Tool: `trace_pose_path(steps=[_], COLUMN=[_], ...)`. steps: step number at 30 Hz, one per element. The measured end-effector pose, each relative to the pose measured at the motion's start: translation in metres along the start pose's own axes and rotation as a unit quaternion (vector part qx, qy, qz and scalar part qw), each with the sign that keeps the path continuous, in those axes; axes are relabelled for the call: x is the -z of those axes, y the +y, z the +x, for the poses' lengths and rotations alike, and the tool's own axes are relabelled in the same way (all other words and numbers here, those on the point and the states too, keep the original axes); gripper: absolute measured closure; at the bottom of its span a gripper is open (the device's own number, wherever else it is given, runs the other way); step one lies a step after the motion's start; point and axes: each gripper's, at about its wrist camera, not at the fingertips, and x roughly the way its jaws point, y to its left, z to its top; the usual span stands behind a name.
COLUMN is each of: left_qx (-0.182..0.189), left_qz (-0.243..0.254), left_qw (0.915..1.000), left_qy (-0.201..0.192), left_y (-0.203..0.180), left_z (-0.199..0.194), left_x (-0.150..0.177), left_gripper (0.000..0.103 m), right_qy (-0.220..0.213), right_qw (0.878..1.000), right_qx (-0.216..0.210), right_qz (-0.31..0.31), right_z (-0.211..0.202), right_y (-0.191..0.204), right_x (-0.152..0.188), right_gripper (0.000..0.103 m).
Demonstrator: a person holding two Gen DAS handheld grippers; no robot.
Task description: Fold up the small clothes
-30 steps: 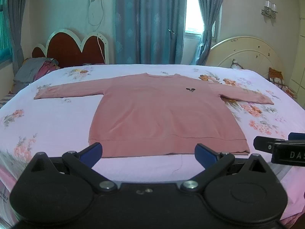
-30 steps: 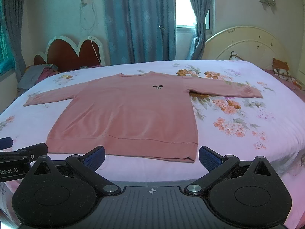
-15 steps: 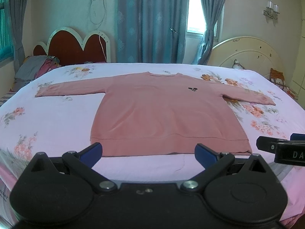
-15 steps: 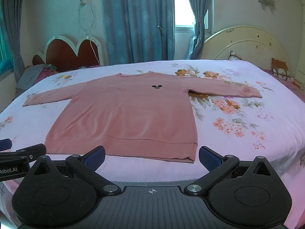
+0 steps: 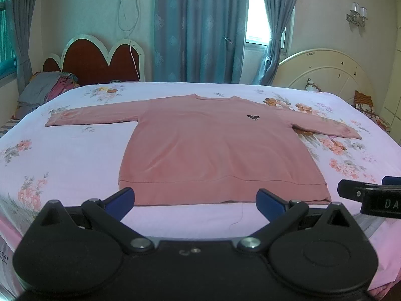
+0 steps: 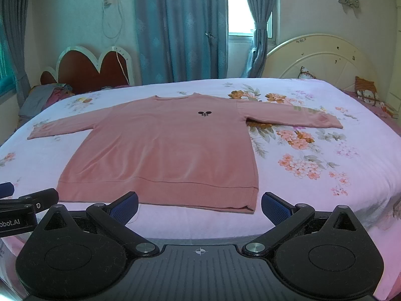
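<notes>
A pink long-sleeved sweater lies flat and face up on the bed, sleeves spread to both sides, hem nearest me; it also shows in the right wrist view. My left gripper is open and empty, hovering just short of the hem's middle. My right gripper is open and empty, just short of the hem's right part. The right gripper's fingers show at the right edge of the left wrist view, and the left gripper's fingers show at the left edge of the right wrist view.
The bed has a pink floral sheet. A cream headboard stands at the right, with a small cushion beside it. A red headboard and a clothes pile are at the far left. Blue curtains hang behind.
Both grippers have shifted only slightly, with the view tilting a little; the sweater lies as before and both jaws stay open.
</notes>
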Motion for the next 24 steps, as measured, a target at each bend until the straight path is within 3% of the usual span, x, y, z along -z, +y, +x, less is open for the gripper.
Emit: trace_pose_path(steps=[24], left_qx=[0.000], left_qz=[0.000], left_qw=[1.0000], left_qy=[0.001], left_y=[0.0000], left_z=[0.0039], left_x=[0.0000], left_gripper=[0.000], right_qy=[0.001], right_qw=[1.000], right_qx=[0.008], right_qz=[-0.001], right_z=[0.0008], right_y=[0.0025], right_x=[-0.0043], right_gripper=[0.000])
